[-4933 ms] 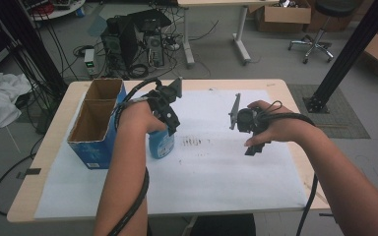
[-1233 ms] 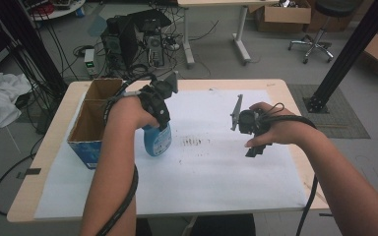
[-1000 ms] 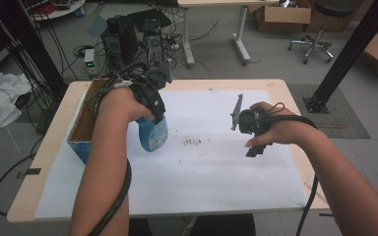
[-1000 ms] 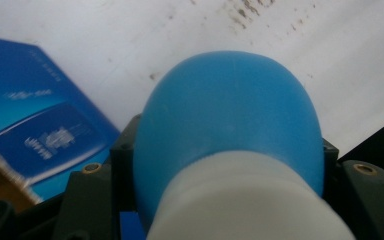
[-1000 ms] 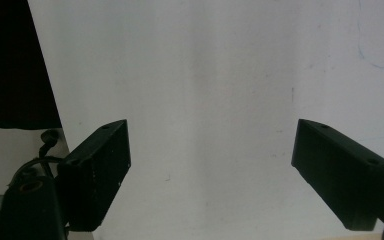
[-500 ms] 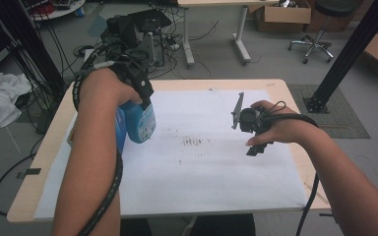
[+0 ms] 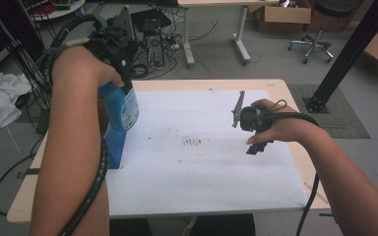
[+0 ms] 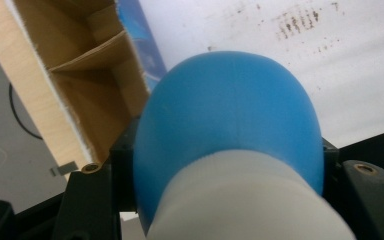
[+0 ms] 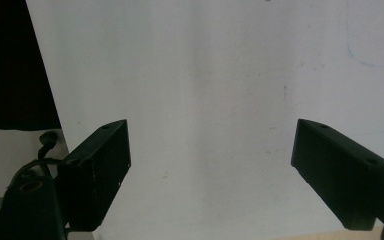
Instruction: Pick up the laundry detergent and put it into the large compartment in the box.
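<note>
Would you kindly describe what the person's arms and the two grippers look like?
Both forearms are bare, with no sleeves. The left gripper and right gripper are black; a black cable trails along each arm. The right gripper's fingers are blocky, flat-faced black bars with small holes.

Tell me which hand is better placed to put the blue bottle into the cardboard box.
Left. The left gripper is already shut on the blue bottle, held up beside the cardboard box. The right gripper is open with nothing between its jaws, over the white paper, far from the box.
</note>
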Motion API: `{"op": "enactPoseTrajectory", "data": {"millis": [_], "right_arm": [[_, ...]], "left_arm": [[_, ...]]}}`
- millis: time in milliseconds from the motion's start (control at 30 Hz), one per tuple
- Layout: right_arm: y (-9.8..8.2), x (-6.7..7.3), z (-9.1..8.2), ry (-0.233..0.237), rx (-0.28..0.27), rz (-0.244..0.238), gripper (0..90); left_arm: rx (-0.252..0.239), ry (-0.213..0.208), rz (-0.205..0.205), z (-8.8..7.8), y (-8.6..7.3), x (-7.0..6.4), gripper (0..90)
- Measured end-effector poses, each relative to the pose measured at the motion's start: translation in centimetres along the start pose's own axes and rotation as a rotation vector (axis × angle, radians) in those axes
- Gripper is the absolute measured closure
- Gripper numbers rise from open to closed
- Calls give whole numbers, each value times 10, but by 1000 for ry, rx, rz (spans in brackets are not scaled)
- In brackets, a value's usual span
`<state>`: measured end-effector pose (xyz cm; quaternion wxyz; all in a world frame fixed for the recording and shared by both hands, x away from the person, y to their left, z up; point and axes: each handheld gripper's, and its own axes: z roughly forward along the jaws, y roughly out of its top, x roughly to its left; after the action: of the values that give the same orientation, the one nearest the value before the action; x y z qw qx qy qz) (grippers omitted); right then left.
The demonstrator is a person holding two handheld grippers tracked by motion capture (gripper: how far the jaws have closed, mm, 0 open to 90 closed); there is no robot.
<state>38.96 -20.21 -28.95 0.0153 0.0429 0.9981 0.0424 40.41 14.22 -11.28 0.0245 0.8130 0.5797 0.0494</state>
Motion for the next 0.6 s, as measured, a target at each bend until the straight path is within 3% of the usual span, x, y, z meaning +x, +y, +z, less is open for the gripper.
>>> {"op": "enactPoseTrajectory", "data": {"millis": [233, 367, 400, 600], "right_arm": [[2, -2, 0, 1, 3, -4, 159], [3, -2, 1, 3, 8, -2, 159], [3, -2, 1, 1, 7, -1, 159], [3, -1, 1, 0, 2, -4, 159]], "left_arm": [[-4, 1, -58, -11, -3, 10, 394], [-1, 26, -100, -18, -5, 17, 394], [8, 49, -127, -21, -5, 19, 394], [8, 70, -181, -23, -9, 29, 393]]}}
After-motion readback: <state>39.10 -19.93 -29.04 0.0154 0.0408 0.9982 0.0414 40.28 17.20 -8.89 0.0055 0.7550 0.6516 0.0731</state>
